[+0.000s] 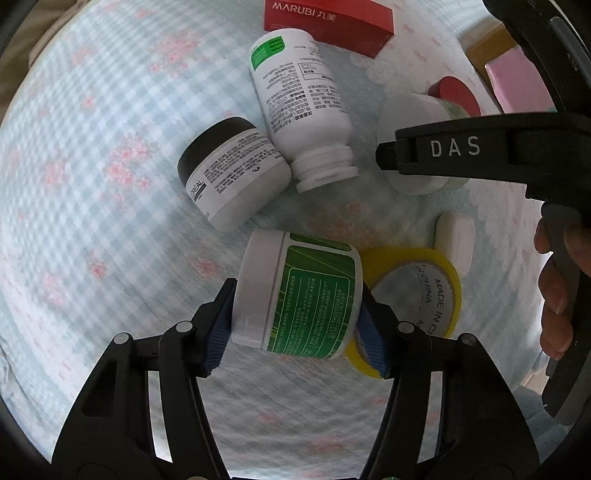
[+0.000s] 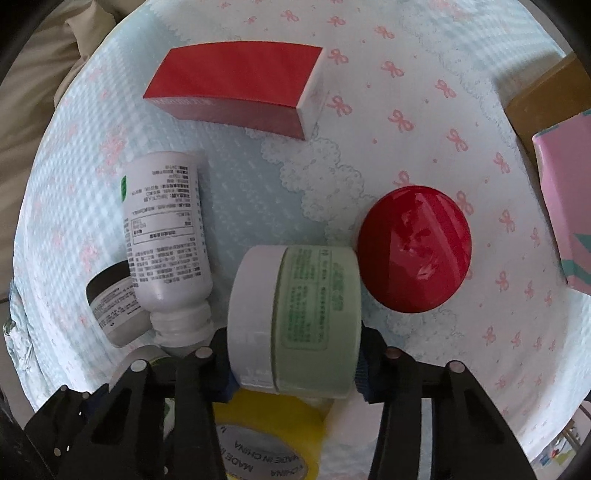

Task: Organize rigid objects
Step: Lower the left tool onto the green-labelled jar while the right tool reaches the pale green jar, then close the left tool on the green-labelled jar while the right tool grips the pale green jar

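**Both hand-held grippers clamp a jar, each on its side**

In the left wrist view, the left hand-held gripper has its blue pads pressed against the two flat ends of a green-labelled jar, low in the centre of the frame. The jar lies on its side, so lid and base offer parallel faces, which likely explains the end-to-end grip. It leans against a yellow tape roll at its right.

In the right wrist view, the right hand-held gripper is closed the same way on a pale green jar, bottom centre, just left of a red lid.

Around them on the bow-patterned cloth lie a white bottle, uncapped and on its side at upper centre, a black-lidded jar touching it at the left, a red box at the top edge and a small white case at right.

No earlier frame shows whether either jar is lifted; both appear to rest on the cloth.
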{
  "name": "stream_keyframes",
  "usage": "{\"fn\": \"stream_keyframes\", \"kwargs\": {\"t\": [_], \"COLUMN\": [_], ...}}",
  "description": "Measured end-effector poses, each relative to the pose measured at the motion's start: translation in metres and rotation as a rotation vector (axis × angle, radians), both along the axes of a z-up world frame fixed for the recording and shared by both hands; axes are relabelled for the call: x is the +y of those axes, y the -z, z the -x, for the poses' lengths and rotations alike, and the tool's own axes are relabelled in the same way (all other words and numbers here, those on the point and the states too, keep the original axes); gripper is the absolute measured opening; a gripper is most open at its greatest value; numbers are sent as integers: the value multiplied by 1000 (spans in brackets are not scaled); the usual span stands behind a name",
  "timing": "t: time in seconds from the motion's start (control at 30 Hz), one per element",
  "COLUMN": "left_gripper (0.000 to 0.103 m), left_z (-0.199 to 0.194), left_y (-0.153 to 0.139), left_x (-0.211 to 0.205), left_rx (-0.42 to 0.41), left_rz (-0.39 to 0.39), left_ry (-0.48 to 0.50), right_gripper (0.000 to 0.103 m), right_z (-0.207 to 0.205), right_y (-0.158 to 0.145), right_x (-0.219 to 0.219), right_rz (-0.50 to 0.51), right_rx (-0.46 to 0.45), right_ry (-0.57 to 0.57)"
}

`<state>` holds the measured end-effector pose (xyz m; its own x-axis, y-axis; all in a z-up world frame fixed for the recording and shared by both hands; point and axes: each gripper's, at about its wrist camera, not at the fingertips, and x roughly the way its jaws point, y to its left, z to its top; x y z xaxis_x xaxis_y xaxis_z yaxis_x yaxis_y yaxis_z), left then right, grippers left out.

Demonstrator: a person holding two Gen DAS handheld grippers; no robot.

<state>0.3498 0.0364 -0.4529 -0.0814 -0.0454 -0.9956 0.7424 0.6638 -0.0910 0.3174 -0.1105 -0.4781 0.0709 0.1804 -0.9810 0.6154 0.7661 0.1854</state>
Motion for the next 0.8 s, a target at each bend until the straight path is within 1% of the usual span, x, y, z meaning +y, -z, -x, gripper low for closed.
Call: {"fn": "stream_keyframes", "kwargs": {"t": [0.1, 0.2, 0.3, 0.4, 0.5, 0.6, 0.67, 0.8], "left_gripper": [57, 57, 56, 56, 56, 56, 56, 56], "left_z": [4, 11, 12, 11, 13, 16, 19, 26], "left_y": [0, -10, -16, -20, -27, -39, -54, -84], "left_x": [0, 1, 8, 18, 25, 30, 37, 45], "left_rx": [-4, -21, -34, -29, -41, -57, -70, -96], "left_rz": [4, 4, 7, 18, 26, 44, 62, 100], "left_ry": [-6, -11, -41, -81, -101, -121, -137, -171], "right_gripper": [41, 40, 40, 40, 40, 40, 40, 40], "right_z": [1, 2, 2, 15, 30, 41, 46, 57], "right_y": [-1, -4, -7, -17, -29, -40, -51, -84], "right_x": [0, 0, 4, 0, -3, -1, -1, -1], "right_rz": [7, 4, 2, 4, 2, 0, 1, 7], "right_rx": [-3, -10, -19, -31, -43, -67, -89, -147], "right_ry": [-12, -20, -29, -40, -45, -50, -55, -72]}}
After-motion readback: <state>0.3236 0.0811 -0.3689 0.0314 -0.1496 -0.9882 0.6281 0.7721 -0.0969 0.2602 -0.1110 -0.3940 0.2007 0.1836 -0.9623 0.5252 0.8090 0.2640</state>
